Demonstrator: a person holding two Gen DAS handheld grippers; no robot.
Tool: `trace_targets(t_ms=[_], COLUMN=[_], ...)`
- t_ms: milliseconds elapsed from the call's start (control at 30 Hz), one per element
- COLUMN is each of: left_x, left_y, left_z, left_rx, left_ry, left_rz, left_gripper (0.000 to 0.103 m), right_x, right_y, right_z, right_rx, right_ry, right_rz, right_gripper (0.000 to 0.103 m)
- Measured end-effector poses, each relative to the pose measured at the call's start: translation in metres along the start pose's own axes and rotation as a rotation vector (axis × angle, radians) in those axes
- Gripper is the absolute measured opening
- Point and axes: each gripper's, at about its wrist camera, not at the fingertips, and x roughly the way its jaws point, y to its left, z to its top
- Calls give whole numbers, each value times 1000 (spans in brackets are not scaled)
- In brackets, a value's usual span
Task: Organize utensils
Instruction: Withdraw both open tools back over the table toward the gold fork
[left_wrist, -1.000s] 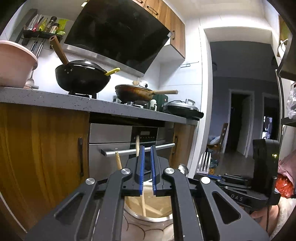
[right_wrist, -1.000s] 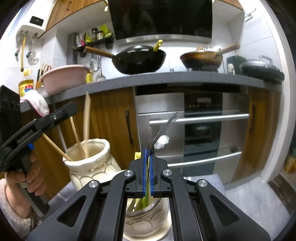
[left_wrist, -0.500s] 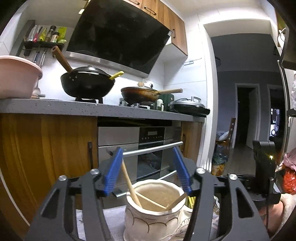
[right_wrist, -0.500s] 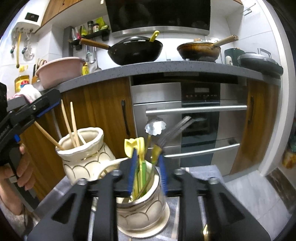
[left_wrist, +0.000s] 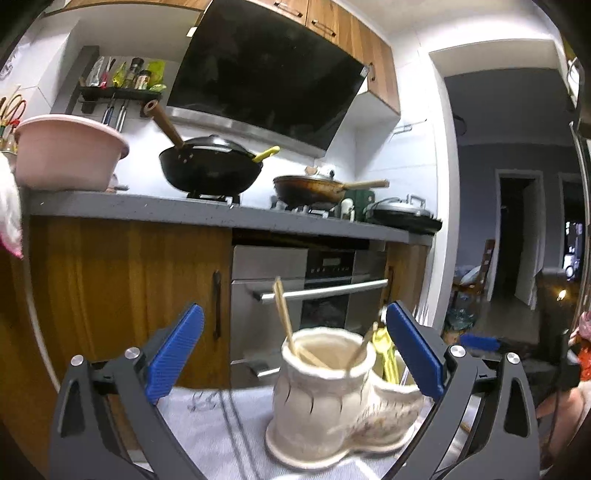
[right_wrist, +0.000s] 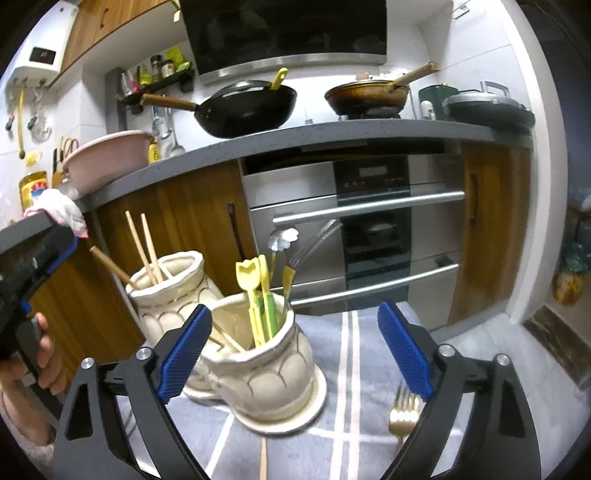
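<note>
1. Two loose utensils lie on the striped cloth (right_wrist: 347, 354) near your right gripper (right_wrist: 295, 349): a gold fork (right_wrist: 402, 413) and a pale wooden stick (right_wrist: 263, 461), perhaps a chopstick, of which only a short stretch shows at the bottom edge.

2. Your right gripper's jaws are opening, already spread wide, and they hold nothing. The front holder (right_wrist: 266, 369), with its yellow and green utensils (right_wrist: 258, 295), sits between the pads without either pad pressing on it.

3. Your left gripper (left_wrist: 295, 354) is also opening wide and empty. The chopstick holder (left_wrist: 321, 384) stands ahead of it, framed by the blue pads but untouched, and two or three chopsticks (left_wrist: 283, 314) lean inside it.

4. The relation that matters: the fork lies just below and inboard of your right-hand finger (right_wrist: 402, 350), tines toward the holders, its handle running back toward you and hidden under the gripper frame. Its long axis runs roughly along the line the gripper points, so pads closing across it would catch the narrow neck.

5. The wooden stick lies lower in the right wrist view, under the middle of the gripper, its long axis also running away from you.

6. Your right hand is clearly the nearer one to both loose pieces; neither piece shows in the left wrist view.

7. Judging by how the holders are sorted, the fork likely belongs in the front holder and the stick in the chopstick holder, so dip and draw the right gripper back first.
</note>
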Motion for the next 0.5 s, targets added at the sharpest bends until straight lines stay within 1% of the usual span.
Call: trace_targets(t_ms=[233, 500], left_x=[-17, -34], left_y=[-5, -20], left_z=[-24, -43], left_rx=[7, 27], left_ry=[73, 129], left_rz=[32, 34], left_gripper=[97, 97], right_x=[-28, -48], right_y=[-8, -22], right_z=[-19, -40], right_rx=[2, 17], right_ry=[-2, 30], right_rz=[-52, -99], right_gripper=[95, 96])
